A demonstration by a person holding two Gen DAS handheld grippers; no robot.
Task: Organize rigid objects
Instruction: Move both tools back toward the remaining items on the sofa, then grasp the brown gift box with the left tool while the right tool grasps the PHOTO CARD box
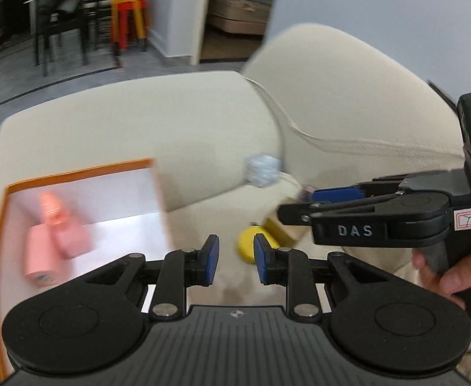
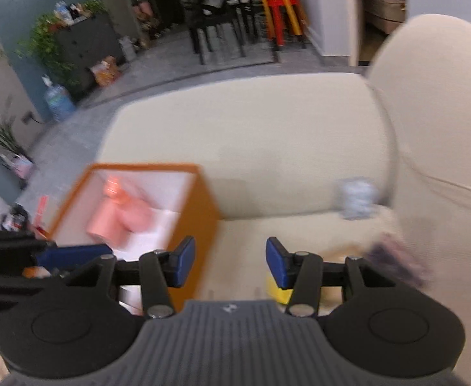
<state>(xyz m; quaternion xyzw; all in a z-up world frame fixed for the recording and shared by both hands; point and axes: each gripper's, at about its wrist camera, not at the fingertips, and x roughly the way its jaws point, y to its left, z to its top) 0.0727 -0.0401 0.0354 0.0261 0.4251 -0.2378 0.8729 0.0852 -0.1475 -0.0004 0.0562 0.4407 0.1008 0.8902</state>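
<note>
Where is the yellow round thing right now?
The yellow round thing lies on the cream sofa seat in the left wrist view, just right of the orange box and touching a tan box on its right.

Both wrist cameras look steeply down along their tongs, close above the cream sofa [image 1: 138, 112], sharing the orange box [image 2: 193, 225] and the yellow object [image 1: 248, 247].

Counted on the cream sofa [image 1: 138, 122]

One orange box [image 2: 190, 225] left of the tongs, holding two pink items [image 2: 119, 215] (too blurred to name); ahead and right, one yellow object [image 1: 248, 247], one pale blue-white object [image 2: 357, 199], one dark purplish object [image 2: 393, 257].
</note>
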